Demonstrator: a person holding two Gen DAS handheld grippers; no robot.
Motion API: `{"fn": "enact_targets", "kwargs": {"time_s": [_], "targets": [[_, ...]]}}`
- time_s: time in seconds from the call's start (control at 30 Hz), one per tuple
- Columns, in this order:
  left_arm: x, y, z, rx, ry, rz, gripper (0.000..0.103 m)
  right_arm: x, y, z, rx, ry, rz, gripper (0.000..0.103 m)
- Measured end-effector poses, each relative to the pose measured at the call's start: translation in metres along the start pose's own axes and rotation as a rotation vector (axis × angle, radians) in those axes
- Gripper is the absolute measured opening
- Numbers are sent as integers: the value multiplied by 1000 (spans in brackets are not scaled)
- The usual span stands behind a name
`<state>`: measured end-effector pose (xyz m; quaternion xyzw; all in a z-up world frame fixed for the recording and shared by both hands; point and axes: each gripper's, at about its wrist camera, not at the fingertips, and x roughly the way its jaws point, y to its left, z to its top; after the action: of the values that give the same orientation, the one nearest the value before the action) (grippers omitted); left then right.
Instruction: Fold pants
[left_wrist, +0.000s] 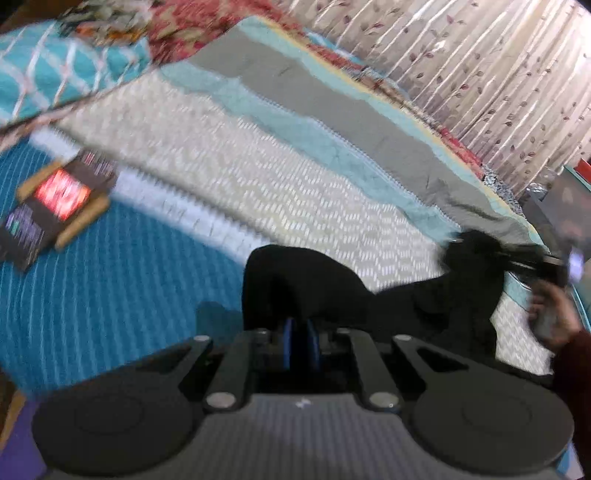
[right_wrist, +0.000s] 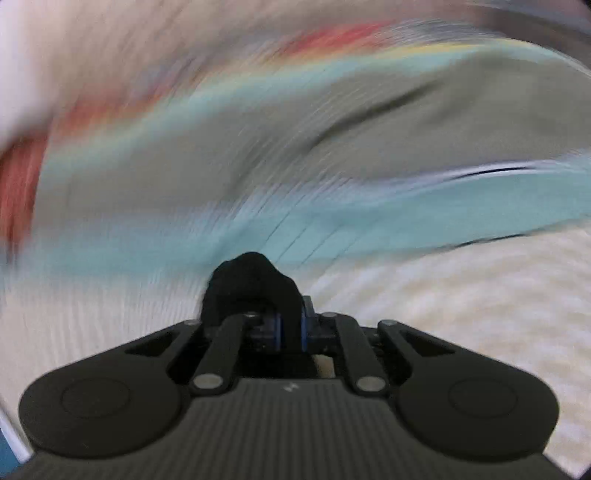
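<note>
Nearest in the left wrist view, the left tongs (left_wrist: 299, 341) are clamped together on a bunch of the black pants (left_wrist: 332, 291), the cloth pinched between the blue pads (left_wrist: 287, 341). From there the pants stretch over the bedspread (left_wrist: 229, 177) to the right tongs (left_wrist: 480, 245), held in a hand (left_wrist: 554, 317) with a dark red sleeve. In the right wrist view the right tongs (right_wrist: 290, 330) are likewise clamped on a fold of the pants (right_wrist: 251, 284), which bulges up above the pads; everything beyond them is streaked with blur. So the garment hangs between the two grips, just above the bedspread, its middle sagging toward it.

The step in hand looks like carrying or spreading the pants for a fold. To do it well, keep both grips firm and level with each other, draw the cloth taut so no slack bunches, and lower it flat on the chevron part of the bedspread. Left of the pants lies a box (left_wrist: 55, 206); farther off, pillows (left_wrist: 55, 70) and a leaf-print curtain (left_wrist: 480, 66).
</note>
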<state>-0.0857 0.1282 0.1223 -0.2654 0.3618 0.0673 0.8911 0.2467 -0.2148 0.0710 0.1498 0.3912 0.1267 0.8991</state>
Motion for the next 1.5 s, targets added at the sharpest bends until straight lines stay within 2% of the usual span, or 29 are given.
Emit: {"fn": "enact_targets", "kwargs": {"time_s": [0.03, 0.1, 0.2, 0.3, 0.33, 0.37, 0.4, 0.43, 0.47, 0.5, 0.57, 0.6, 0.63, 0.7, 0.73, 0.87, 0.97, 1.07, 1.1, 1.13, 1.2, 1.23, 1.27, 1.3, 1.33, 1.37, 1.43, 1.5], "targets": [[4, 0, 13, 18, -8, -7, 9, -22, -25, 20, 96, -57, -8, 11], [24, -12, 42, 56, -40, -41, 9, -75, -74, 49, 201, -178, -85, 11], [58, -44, 81, 135, -83, -146, 9, -125, -116, 94, 226, -324, -212, 12], [105, -98, 111, 214, -97, -133, 9, -120, -128, 121, 247, -351, -310, 14], [120, -112, 118, 237, -109, -108, 9, -116, -137, 125, 263, -348, -323, 20], [145, -131, 125, 262, -127, -54, 9, -115, -145, 119, 278, -338, -324, 23], [170, -144, 129, 273, -121, -1, 12, -110, -156, 117, 292, -323, -324, 42], [189, -152, 131, 275, -96, 43, 17, -100, -163, 115, 307, -292, -340, 73], [211, -157, 132, 276, -53, 92, 17, -89, -167, 106, 335, -258, -386, 82], [226, -155, 127, 270, -5, 129, 17, -84, -171, 93, 366, -233, -422, 83], [227, -143, 117, 250, 44, 105, 17, -72, -179, 74, 397, -178, -386, 80], [218, -134, 111, 248, 58, 79, 22, -70, -179, 66, 390, -164, -360, 78], [207, -124, 103, 246, 62, 61, 32, -75, -177, 52, 371, -158, -345, 78], [172, -96, 87, 226, 54, 35, 46, -102, -183, 25, 330, -160, -287, 78], [153, -85, 80, 213, 61, 31, 49, -109, -182, 12, 305, -153, -246, 78], [102, -35, 35, 105, 214, -52, 52, -152, -172, -39, 239, -142, -112, 78], [82, -5, -7, -61, 310, -146, 61, -179, -163, -75, 240, -132, -64, 79], [81, 12, -42, -285, 391, -274, 76, -231, -165, -127, 234, -136, -67, 79], [86, 17, -53, -371, 419, -330, 86, -234, -160, -134, 233, -135, -73, 79], [91, 19, -59, -419, 431, -362, 87, -254, -164, -154, 242, -135, -76, 79], [102, 21, -66, -515, 438, -395, 88, -264, -162, -172, 264, -117, -78, 79], [106, 21, -68, -548, 430, -417, 82, -266, -162, -175, 268, -101, -82, 79], [110, 21, -68, -571, 422, -440, 67, -264, -160, -176, 272, -91, -91, 79], [117, 23, -66, -597, 430, -450, 21, -263, -160, -176, 277, -83, -91, 79], [121, 26, -65, -618, 443, -449, 14, -262, -159, -178, 279, -72, -80, 79], [118, 28, -63, -623, 429, -444, 14, -261, -157, -182, 282, -59, -80, 79], [85, 27, -43, -508, 319, -429, 13, -259, -151, -183, 272, -43, -90, 75], [29, 40, -19, -391, 164, -439, 13, -263, -143, -177, 240, -68, -73, 75]]}}
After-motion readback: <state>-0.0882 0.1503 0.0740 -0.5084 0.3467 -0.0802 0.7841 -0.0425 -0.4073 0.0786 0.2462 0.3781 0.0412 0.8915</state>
